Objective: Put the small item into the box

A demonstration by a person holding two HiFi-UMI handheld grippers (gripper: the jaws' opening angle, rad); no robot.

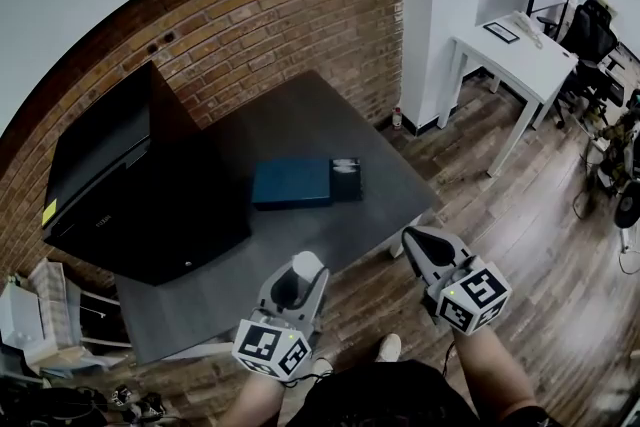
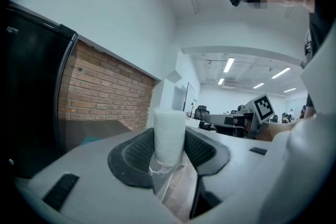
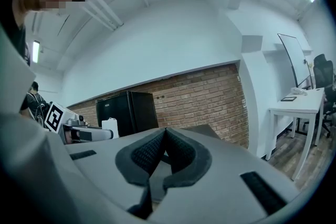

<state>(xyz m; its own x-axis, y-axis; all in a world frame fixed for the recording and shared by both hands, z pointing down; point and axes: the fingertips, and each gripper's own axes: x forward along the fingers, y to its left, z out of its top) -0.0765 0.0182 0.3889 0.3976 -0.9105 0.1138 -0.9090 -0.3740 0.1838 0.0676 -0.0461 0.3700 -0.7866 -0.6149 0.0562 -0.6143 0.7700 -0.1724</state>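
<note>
A teal flat box (image 1: pixel 292 183) lies near the middle of the dark grey table (image 1: pixel 300 115), with a small black piece (image 1: pixel 346 179) against its right end. My left gripper (image 1: pixel 306 271) hovers at the table's front edge, shut on a white, cylinder-shaped small item (image 1: pixel 307 262). In the left gripper view the item (image 2: pixel 169 136) stands upright between the two dark pads (image 2: pixel 132 157). My right gripper (image 1: pixel 410 237) is off the table's front right corner, above the floor. Its jaws (image 3: pixel 165 132) meet at the tips with nothing between them.
A black fridge (image 1: pixel 120 175) stands at the table's left, against the brick wall (image 1: pixel 260 5). A white desk (image 1: pixel 520 50) and office chairs (image 1: pixel 590 35) stand at the far right on wooden floor (image 1: pixel 500 215). The person's shoe (image 1: pixel 388 347) shows below the grippers.
</note>
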